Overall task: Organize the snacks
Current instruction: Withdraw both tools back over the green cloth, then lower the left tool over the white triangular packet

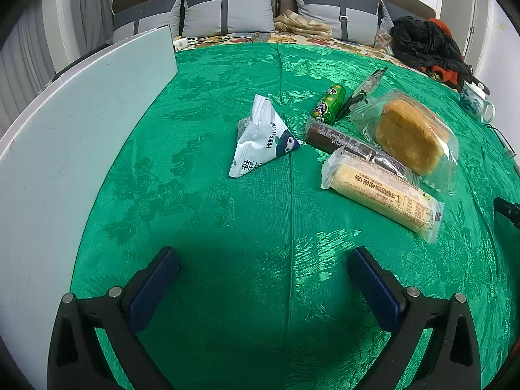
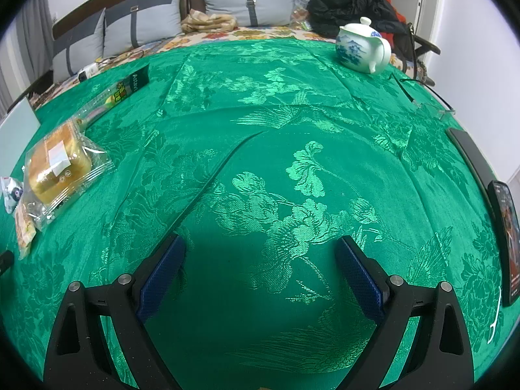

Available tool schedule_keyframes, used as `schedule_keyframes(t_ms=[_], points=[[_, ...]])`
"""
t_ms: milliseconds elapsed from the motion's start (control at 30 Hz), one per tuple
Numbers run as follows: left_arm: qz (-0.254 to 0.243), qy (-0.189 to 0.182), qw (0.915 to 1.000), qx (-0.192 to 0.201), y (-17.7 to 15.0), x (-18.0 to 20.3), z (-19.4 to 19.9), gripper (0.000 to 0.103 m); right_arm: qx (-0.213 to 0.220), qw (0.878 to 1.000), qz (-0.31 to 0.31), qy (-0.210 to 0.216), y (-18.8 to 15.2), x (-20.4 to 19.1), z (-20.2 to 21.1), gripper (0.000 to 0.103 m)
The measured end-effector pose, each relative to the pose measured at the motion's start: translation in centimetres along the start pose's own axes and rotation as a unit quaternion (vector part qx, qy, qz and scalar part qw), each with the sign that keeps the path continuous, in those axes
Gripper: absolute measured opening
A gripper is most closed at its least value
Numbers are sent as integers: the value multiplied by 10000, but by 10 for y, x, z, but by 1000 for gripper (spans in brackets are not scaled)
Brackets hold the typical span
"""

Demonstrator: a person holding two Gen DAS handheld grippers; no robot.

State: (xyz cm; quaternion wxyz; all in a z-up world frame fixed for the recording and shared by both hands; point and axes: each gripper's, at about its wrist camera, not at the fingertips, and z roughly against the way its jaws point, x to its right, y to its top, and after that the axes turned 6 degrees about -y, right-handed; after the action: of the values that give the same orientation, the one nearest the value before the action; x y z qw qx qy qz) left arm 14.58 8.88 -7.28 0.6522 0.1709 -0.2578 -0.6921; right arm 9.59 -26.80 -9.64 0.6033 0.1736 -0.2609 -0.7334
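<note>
Several snacks lie on the green tablecloth. In the left wrist view: a white triangular packet, a green candy tube, a dark brown bar, a dark thin packet, a wrapped bread cake and a long yellow wafer pack. My left gripper is open and empty, short of the packets. My right gripper is open and empty over bare cloth; the bread cake lies far to its left.
A white board lies along the left of the table. A blue-and-white teapot stands at the back right. A phone and a dark flat object lie at the right edge. Pillows and clothes lie on the sofa behind.
</note>
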Motion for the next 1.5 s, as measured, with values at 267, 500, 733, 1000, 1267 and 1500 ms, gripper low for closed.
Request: schedule_keyframes(t_ms=[267,500,733,1000,1267,1500], points=[[0,-20,10000,-7,0,0,0,103,0,10000,-1,0,0,0,0,96],[323,-263,9991,-89,46,-17,5,102,0,10000,0,0,0,0,0,96],[310,-284,9978,-517,90,-18,-38,83,0,10000,-1,1,0,0,0,96],[-129,-375,9990,-190,76,-14,-30,49,-1,10000,0,0,0,0,0,96],[-208,-310,9991,-188,19,-28,20,50,-1,10000,1,0,0,0,0,96],[-88,-36,9999,31,-6,-37,8,83,-1,10000,0,1,0,0,0,96]])
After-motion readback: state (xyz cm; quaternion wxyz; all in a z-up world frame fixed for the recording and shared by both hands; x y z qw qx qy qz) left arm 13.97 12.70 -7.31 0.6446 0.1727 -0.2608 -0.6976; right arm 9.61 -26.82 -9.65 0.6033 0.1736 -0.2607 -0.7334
